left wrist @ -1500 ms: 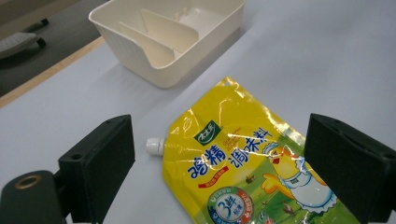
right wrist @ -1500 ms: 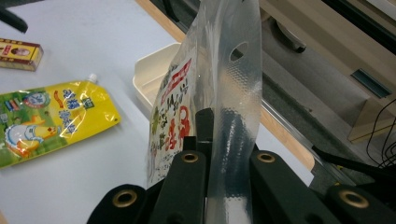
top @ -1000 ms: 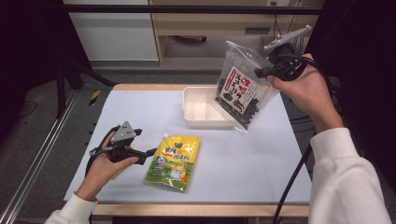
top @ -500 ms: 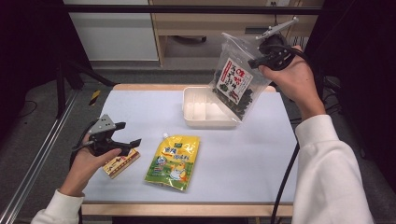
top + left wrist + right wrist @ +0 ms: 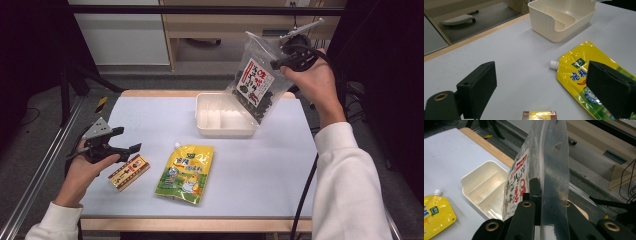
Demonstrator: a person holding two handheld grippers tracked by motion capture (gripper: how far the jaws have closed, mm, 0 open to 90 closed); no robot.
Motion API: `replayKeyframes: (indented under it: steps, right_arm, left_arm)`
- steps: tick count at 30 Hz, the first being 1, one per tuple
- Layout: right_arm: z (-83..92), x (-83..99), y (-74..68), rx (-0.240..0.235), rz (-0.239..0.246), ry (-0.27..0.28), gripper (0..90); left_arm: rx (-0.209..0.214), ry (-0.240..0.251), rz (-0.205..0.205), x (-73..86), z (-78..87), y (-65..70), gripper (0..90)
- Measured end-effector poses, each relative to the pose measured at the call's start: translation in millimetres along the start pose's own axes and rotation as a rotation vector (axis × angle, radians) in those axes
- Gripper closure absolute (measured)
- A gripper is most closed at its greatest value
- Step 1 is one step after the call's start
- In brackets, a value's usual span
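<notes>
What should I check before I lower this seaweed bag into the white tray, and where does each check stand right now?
1. Right gripper shut on the seaweed bag: ok, jaws clamp its clear top strip.
2. Bag lifted off the table: ok.
3. White tray free to receive it: ok, its compartments look empty.
4. Bag over the tray: ok, lower end hangs above its right end.
5. Left gripper out of the way: ok, open beside the small box.
6. Yellow pouch clear of the tray: ok.
</notes>
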State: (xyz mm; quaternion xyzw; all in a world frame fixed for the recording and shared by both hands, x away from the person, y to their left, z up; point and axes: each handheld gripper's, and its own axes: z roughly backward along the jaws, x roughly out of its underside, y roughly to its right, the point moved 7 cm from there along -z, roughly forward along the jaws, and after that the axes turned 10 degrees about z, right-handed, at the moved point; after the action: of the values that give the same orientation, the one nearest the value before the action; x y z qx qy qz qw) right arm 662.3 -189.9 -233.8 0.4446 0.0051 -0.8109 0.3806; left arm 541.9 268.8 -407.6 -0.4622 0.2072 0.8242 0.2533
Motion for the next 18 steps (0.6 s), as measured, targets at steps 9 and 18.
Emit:
replayKeyframes:
  steps: [9, 18]
  right_arm:
    - [-14.9, -10.8, -9.5, -0.011, 0.021, -0.012, 88.8]
    - [-25.2, -16.3, -7.1, -0.019, 0.025, -0.01, 88.8]
  left_arm:
    - [0.008, -0.002, 0.012, 2.3, 0.6, -1.0, 9.3]
    - [0.012, -0.004, 0.017, 3.8, 0.9, -1.9, 9.3]
